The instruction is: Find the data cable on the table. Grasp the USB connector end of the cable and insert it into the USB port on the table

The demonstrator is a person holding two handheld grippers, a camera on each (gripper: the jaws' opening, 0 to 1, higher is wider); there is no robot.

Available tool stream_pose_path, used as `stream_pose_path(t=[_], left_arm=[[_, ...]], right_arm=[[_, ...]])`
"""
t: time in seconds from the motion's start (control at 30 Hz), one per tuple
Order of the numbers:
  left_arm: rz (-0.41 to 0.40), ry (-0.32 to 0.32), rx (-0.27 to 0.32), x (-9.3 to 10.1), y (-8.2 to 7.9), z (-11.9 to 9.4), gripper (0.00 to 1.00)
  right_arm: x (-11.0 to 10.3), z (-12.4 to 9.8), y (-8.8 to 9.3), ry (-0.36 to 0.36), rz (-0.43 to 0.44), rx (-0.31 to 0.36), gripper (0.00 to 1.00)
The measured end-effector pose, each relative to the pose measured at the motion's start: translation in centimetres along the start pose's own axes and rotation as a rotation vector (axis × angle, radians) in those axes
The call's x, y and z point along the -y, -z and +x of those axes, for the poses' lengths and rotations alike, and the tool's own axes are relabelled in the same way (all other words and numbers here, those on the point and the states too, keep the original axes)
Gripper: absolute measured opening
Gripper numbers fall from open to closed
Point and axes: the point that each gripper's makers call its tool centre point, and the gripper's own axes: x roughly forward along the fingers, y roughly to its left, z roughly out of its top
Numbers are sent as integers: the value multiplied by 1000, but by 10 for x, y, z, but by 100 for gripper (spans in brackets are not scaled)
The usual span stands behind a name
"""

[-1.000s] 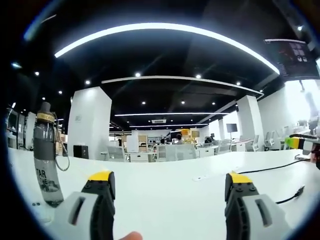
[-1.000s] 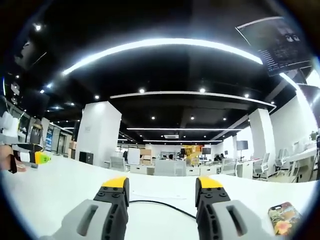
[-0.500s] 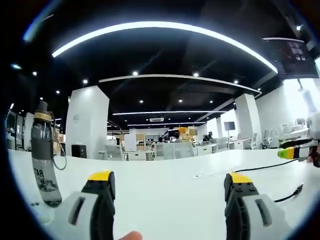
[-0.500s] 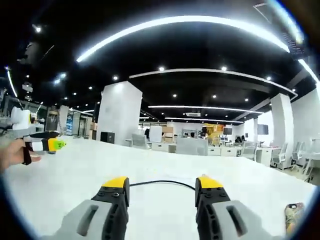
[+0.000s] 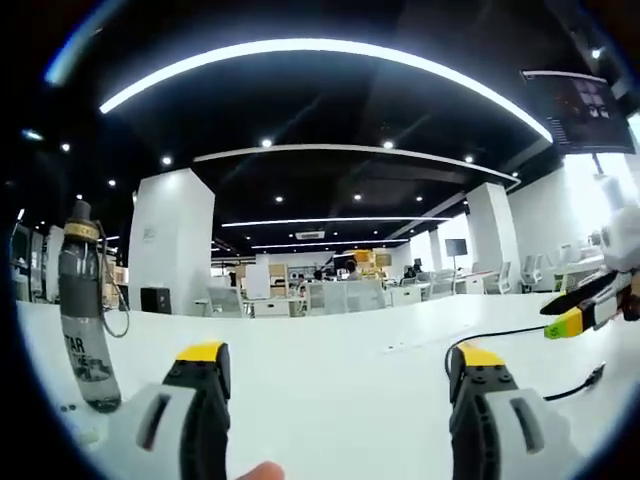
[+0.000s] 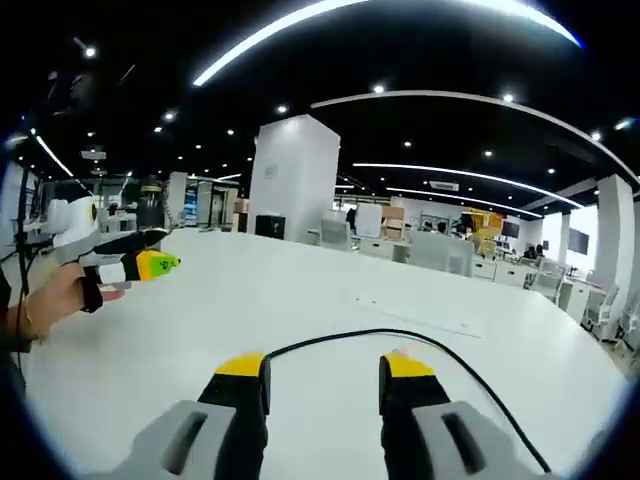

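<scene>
Plainly the data cable lies on the table, arcing crosswise just ahead of the right gripper, its jaws spread and empty. One loose end lies right of the left gripper, also spread; the right looks nearer.

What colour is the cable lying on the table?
The cable is black, clearest in the right gripper view against the white table.

surface: white table | on it: black cable lying curved, grey bottle upright

Smooth matt table, plastic bottle
</scene>
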Motion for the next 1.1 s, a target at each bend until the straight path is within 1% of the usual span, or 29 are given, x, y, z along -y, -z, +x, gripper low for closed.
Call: stream_pose_path(t=[0.07,0.17,0.33,0.43,0.57,0.63,0.7,0.83,0.97,1.1], left_arm=[[-2,5,-1,1,0,0,91],[-2,12,-4,4,1,0,91],[-5,22,-9,7,2,1,91],[-7,21,-10,7,2,1,91],[-8,22,-17,7,3,1,91],[-12,23,-20,7,4,1,91],[-14,23,-23,7,4,1,91],[-8,23,-26,8,4,1,91],[-9,30,-27,10,4,1,91],[-13,36,-31,11,5,2,91]], right_arm=[[-6,3,4,-29,5,-35,43],[-8,8,5,-60,2,-60,41],[-26,17,13,-138,44,-113,37],[-38,22,23,-190,76,-179,34],[-46,30,26,-217,78,-200,33],[-50,33,29,-235,95,-212,33],[-54,34,36,-248,101,-261,33],[-64,36,38,-255,68,-268,32],[-70,39,36,-266,79,-266,30],[-74,43,42,-272,88,-280,29]])
